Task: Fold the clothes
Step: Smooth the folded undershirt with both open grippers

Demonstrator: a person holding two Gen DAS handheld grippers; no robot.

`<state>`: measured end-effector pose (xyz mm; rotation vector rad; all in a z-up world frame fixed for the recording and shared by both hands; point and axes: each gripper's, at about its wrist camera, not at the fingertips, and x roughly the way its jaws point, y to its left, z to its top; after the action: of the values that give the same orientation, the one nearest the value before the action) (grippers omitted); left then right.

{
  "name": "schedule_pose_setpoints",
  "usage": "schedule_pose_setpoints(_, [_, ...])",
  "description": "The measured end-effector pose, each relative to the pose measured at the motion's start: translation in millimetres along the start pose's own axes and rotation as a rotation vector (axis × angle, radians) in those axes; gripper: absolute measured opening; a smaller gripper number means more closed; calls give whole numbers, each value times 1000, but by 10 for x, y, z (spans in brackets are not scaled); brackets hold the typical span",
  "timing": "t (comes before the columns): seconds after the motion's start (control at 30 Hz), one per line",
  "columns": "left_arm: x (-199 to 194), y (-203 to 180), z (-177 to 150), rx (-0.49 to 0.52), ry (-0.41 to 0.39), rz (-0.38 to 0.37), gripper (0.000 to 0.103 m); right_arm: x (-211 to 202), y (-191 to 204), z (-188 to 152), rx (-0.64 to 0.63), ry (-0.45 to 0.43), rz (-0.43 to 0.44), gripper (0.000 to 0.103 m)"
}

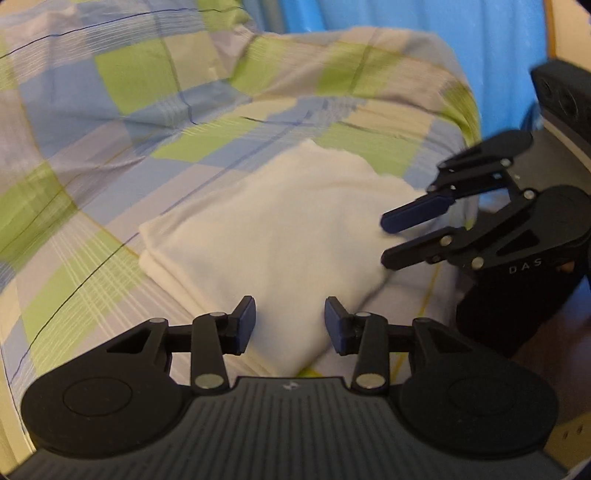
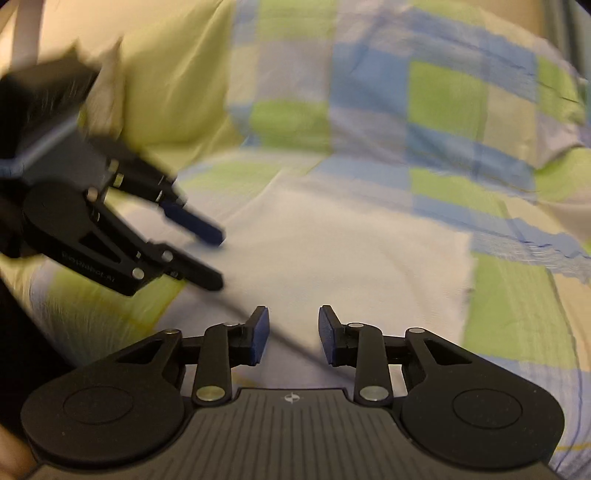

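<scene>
A folded white garment lies flat on the checked bedsheet, its layered edges at the left. My left gripper hovers open over the garment's near corner, nothing between its pads. My right gripper reaches in from the right, open, with its tips at the garment's right edge. In the right wrist view the white garment fills the middle. There my right gripper stands open above its near edge, and my left gripper, blurred, is open at the left over the cloth.
The bed is covered by a green, blue and grey checked sheet that bunches up behind the garment. A blue curtain hangs beyond the bed. A yellow-green pillow or cloth rises at the back left of the right wrist view.
</scene>
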<state>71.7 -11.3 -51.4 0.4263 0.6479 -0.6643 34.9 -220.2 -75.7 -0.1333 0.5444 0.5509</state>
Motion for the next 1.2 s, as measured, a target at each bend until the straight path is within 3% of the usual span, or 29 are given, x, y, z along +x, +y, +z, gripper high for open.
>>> schedule_pose_setpoints(0.17, [118,80,38,-46,64,3,37,49,-284,-103,144,81,-58,30])
schedule_pose_setpoints(0.3, [32,167,104,-108,-26,12,36,-28,-341,-23,179,30,-74,31])
schedule_pose_setpoints(0.37, [55,191,166,-110,-57,63,37,-30,-412,52,197,-4,-79,31])
schedule_pose_setpoints(0.53, [346,375,373,-141,-72,162,36,254,-492,357,93,-26,-84,32])
schedule_pose_setpoints(0.67, [580,511,379,-141,2,190,41,642,-570,416,17,59,-47,30])
schedule_pose_setpoints(0.8, [527,737,294,-233,19,265,43,588,-735,366,63,52,-173,30])
schedule_pose_setpoints(0.87, [479,823,263,-283,1,286,41,541,-841,388,123,30,-193,24])
schedule_pose_setpoints(0.9, [456,828,282,-289,-24,295,37,516,-869,408,142,13,-196,26])
schedule_pose_setpoints(1.03, [470,706,413,-251,-97,251,36,594,-769,513,100,-14,-127,26])
schedule_pose_setpoints(1.13, [671,663,459,-218,-37,264,37,789,-705,558,56,37,-63,24])
schedule_pose_setpoints(1.2, [733,723,455,-255,-30,277,41,852,-777,553,83,50,-64,22])
